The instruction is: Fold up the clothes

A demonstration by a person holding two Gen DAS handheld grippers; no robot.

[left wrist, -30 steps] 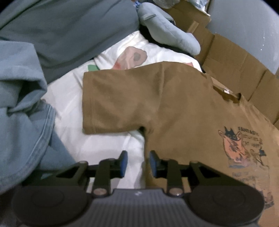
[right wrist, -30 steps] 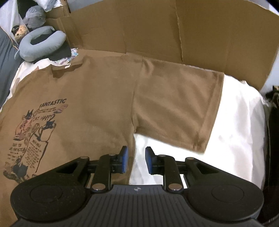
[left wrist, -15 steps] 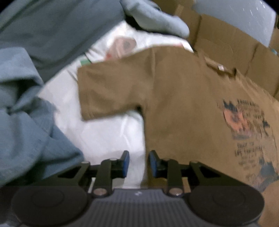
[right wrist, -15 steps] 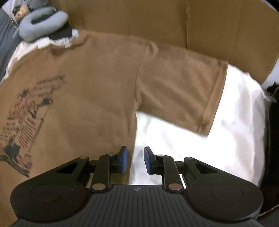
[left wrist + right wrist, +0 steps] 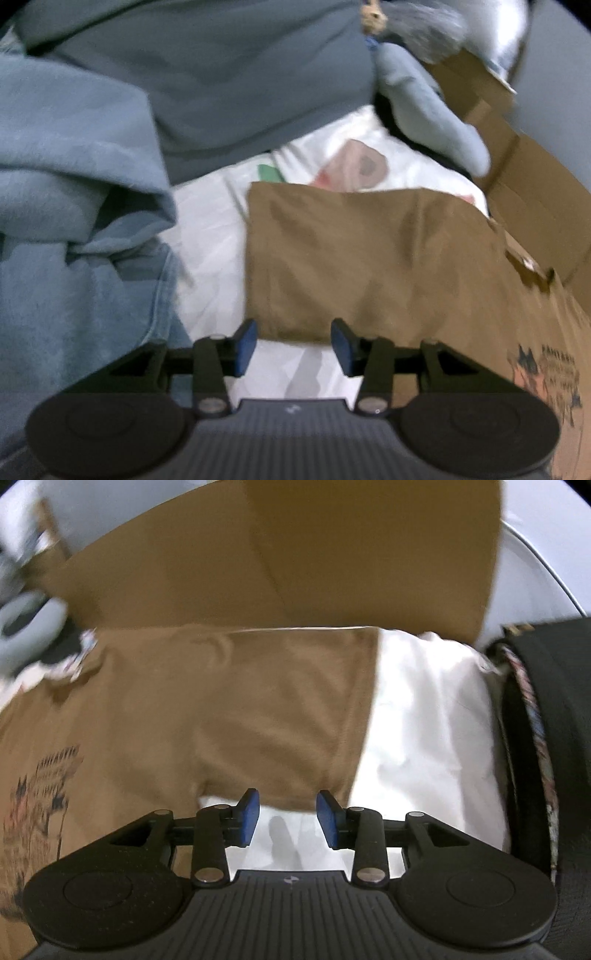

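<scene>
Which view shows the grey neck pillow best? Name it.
Left wrist view: the grey neck pillow shows one long arm, above the brown t-shirt. Right wrist view catches only a blurred curve at its left edge.

Shirt print (image 5: 40, 805) motion-blurred, cut off left

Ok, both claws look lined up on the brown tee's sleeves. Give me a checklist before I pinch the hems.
1. Left claw open: ok.
2. Right claw open: ok.
3. Left sleeve hem sits between the blue pads: ok, though the claw's height above it is unclear.
4. Right sleeve hem between the pads: ok.
5. Sleeves lie flat on the white sheet: ok, slight wrinkles.
6. Blue garment clear of the left sleeve: ok.
7. Pads touching fabric: cannot tell, frames blurred.
</scene>
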